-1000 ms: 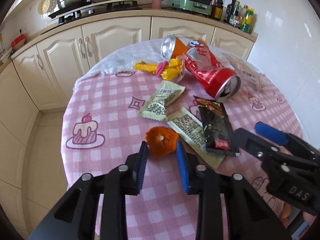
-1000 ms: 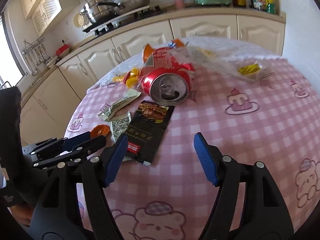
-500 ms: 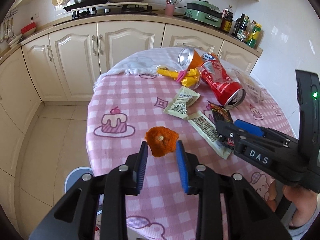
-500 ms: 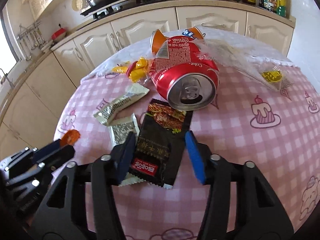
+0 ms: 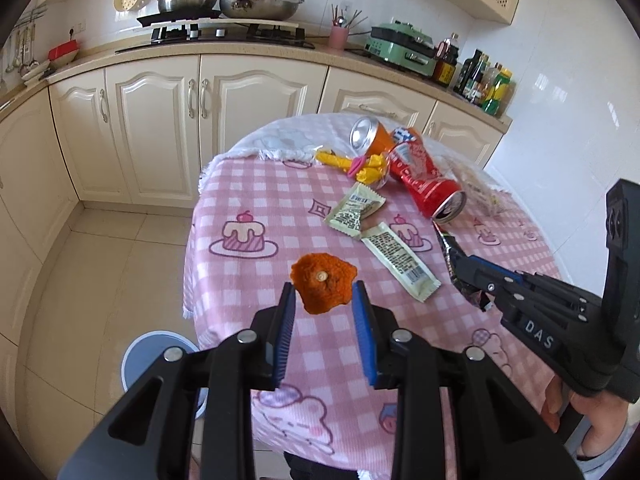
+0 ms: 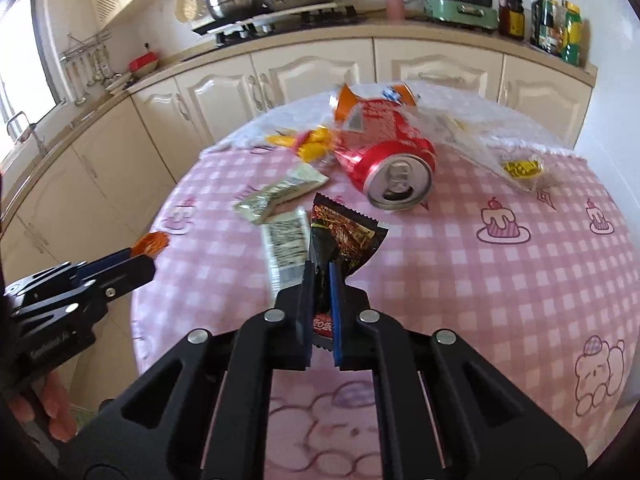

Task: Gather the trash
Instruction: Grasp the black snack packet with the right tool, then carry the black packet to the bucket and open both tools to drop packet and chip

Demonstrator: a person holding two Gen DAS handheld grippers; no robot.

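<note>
Pink-and-white checked tablecloth (image 6: 500, 280) showing cartoon cakes and bears. Orange peel (image 5: 323, 287) sitting between blue pads of the black left gripper (image 5: 324, 300). Black wrapper (image 6: 344, 236) with red-gold print showing in the black right gripper (image 6: 320, 280). Red can (image 6: 384, 160) lying beside orange can (image 5: 370, 138). Yellow wrappers (image 5: 360, 166); pale green sachets (image 5: 356, 210). Cream cabinets (image 5: 160, 120).
</note>
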